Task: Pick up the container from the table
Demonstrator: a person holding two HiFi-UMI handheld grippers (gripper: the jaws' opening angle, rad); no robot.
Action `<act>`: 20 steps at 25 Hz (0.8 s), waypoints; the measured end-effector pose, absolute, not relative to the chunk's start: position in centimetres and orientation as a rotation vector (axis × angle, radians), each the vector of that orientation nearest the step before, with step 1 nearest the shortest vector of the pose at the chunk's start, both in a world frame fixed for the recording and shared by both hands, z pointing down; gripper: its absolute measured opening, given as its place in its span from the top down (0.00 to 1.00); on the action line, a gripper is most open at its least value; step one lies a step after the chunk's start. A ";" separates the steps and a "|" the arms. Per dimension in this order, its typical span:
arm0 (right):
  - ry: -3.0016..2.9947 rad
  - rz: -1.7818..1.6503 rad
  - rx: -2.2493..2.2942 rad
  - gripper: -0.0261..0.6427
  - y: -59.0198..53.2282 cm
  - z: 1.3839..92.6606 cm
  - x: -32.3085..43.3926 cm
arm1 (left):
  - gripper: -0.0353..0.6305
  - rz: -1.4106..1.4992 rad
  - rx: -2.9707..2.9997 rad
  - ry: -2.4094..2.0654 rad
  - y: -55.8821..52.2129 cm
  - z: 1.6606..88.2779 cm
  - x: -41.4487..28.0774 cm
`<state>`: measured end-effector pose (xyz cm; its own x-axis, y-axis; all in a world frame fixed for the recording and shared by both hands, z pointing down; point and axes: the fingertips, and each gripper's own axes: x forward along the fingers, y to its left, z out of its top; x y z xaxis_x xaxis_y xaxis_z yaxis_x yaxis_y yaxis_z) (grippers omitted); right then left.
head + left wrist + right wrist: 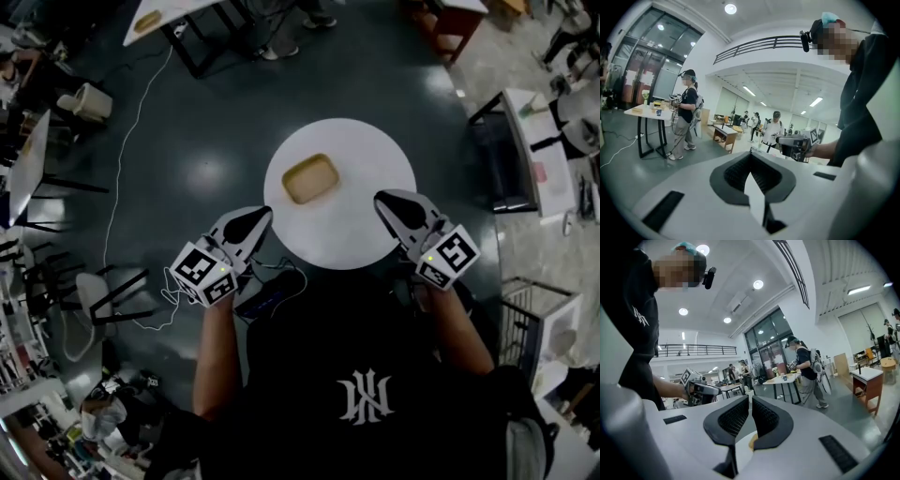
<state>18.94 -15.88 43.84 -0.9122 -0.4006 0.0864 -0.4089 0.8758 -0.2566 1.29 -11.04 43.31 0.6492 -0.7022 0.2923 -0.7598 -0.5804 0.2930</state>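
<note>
A shallow tan container lies on the round white table, left of its middle. My left gripper hangs at the table's near left edge, shut and empty, short of the container. At the near right edge my right gripper is shut too, holding nothing. In the left gripper view the jaws meet, and the right gripper shows beyond them. In the right gripper view the closed jaws show a sliver of the container below, and the left gripper is off to the left.
A white cable trails over the dark floor on the left, near a chair. A dark device sits just below the table's near edge. A bench stands at the right, a white table far left. People stand about the hall.
</note>
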 end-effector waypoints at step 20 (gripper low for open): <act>-2.911 0.594 0.635 0.89 -21.3 48.9 19.2 | 0.94 0.190 2.263 -1.121 -15.1 49.7 1.4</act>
